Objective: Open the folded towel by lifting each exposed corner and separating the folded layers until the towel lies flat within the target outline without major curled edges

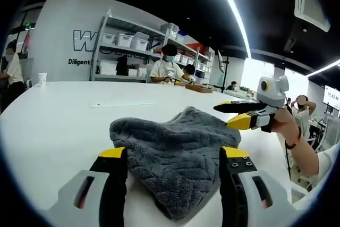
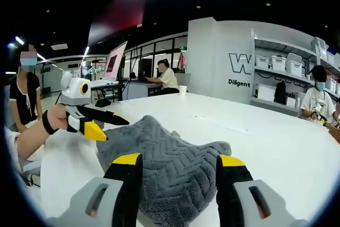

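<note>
A: Status of the desk [image 1: 48, 115]?

B: White and broad, carrying one grey towel [image 1: 178, 147]. The towel is bunched and folded, with layers still stacked and one ridge raised at the far side. No target outline can be made out on the surface.

A: Procedure for the current step?

B: Judged from the layout, the step is to select an exposed corner. Each gripper should close on the top layer only, near a corner tip, then lift and draw outward, away from the other gripper, so the layers part without dragging the whole towel.

A: Left gripper [image 1: 174, 155]?

B: Jaws spread, holding nothing. In the left gripper view the towel lies between and just beyond them.

A: Right gripper [image 2: 179, 162]?

B: Jaws likewise spread and empty. In the right gripper view the towel sits between them, its near edge below the tips. Seen from the left gripper view, the right gripper hovers above the towel's far corner, apart from the cloth.
</note>
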The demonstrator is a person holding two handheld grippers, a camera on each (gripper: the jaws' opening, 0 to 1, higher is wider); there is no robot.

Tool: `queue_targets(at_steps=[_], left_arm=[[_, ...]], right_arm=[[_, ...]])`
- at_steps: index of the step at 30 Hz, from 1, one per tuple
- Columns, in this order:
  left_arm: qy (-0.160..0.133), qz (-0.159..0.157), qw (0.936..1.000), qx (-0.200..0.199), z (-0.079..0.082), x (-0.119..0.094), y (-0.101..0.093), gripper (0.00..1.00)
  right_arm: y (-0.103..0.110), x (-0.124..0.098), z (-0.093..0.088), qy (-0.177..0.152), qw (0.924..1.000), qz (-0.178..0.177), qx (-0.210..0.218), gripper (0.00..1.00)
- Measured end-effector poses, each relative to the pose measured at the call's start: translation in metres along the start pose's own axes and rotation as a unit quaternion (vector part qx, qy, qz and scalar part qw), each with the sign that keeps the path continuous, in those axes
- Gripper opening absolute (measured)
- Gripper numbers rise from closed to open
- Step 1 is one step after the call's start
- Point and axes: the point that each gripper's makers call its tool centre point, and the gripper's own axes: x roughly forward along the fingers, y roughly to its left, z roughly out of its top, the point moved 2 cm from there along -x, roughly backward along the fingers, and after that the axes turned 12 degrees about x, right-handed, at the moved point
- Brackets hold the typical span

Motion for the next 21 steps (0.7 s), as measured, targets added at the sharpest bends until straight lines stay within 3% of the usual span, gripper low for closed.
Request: queue_targets(at_steps=[14,21], left_arm=[[-0.005,0.004,1.0,-0.001,0.004,0.004,0.006,0.68],[-0.005,0.009,0.9999,-0.005,0.007,0.01,0.018,0.67]], right_arm=[[-0.003,0.004,0.001,0.003,0.9999,-0.007,-0.008,0.53],[-0.004,0.005,0.0,0.006,0.9999,-0.01,-0.005,0.53]])
